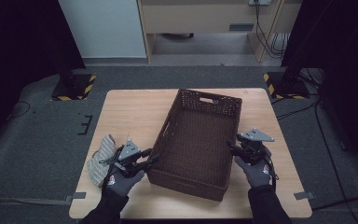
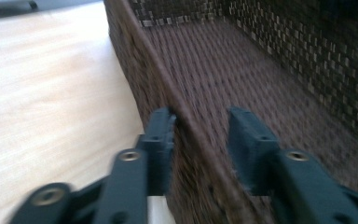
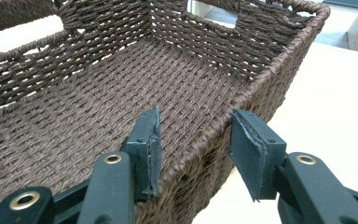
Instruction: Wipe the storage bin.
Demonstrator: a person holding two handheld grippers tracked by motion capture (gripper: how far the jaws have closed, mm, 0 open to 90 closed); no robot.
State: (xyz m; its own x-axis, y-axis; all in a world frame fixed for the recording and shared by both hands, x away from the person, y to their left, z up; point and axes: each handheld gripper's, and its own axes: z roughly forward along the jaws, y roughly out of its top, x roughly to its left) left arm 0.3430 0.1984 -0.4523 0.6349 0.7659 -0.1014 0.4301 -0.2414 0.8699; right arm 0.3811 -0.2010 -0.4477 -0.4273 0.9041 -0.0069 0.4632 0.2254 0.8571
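Centrally on the table: one brown woven basket. Left gripper straddles its left wall, jaws open, outer pad touching. Right gripper straddles the right wall, jaws likewise open, unclamped.

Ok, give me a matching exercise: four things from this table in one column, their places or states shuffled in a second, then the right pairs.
1. left hand-held gripper
2. right hand-held gripper
3. basket
4. folded cloth

A. lies by the table's left edge
B. jaws straddle the basket's right wall
C. stands empty mid-table
D. jaws straddle the basket's left wall

Pairs: 1-D, 2-B, 3-C, 4-A
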